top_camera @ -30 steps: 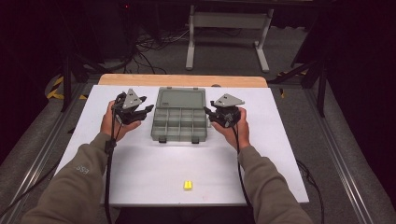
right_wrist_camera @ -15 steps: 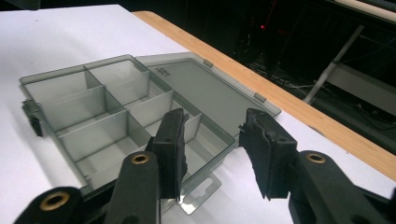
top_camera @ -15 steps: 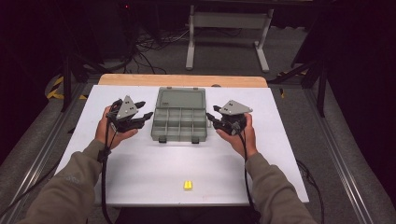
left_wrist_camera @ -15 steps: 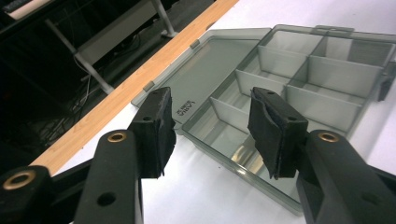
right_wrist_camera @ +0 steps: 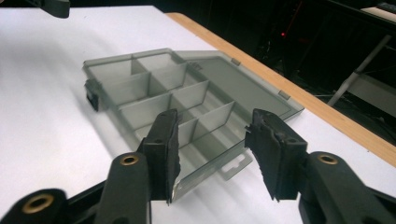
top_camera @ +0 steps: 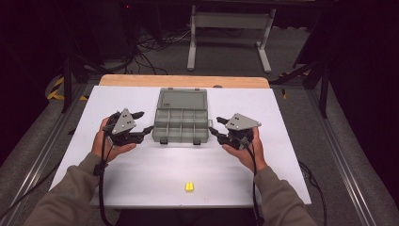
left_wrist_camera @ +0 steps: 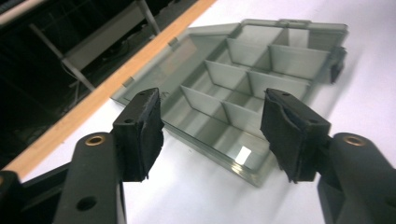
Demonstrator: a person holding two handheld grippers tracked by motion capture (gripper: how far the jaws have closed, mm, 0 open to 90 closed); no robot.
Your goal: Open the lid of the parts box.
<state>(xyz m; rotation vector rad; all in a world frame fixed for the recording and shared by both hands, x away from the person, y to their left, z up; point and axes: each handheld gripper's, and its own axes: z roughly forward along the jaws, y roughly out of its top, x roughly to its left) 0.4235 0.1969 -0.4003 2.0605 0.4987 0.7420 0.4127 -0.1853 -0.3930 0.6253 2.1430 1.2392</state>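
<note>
A grey see-through compartment box (top_camera: 181, 126) lies open at the table's middle, its lid (top_camera: 182, 100) flat behind it and its cells bare. My left gripper (top_camera: 145, 122) hovers just off the box's left side, apart from it. My right gripper (top_camera: 214, 126) hovers just off its right side. Both have just been opening, with nothing between their pads. In the left gripper view the jaws (left_wrist_camera: 212, 100) stand wide, with the box (left_wrist_camera: 243, 60) beyond. The right gripper view shows the open gripper (right_wrist_camera: 215, 116) facing the box's (right_wrist_camera: 154, 88) hang-tab edge.
A small yellow piece (top_camera: 189, 187) lies near the front edge of the white tabletop (top_camera: 282, 155). A wooden strip (top_camera: 183, 81) runs along the far edge, with a metal stand (top_camera: 226, 28) and cables on the floor behind. Rails flank both sides of the table.
Both hands have drawn outward from the box's sides, left gripper to the left and right gripper to the right. Both pairs of jaws stand wider. The box has not moved.
</note>
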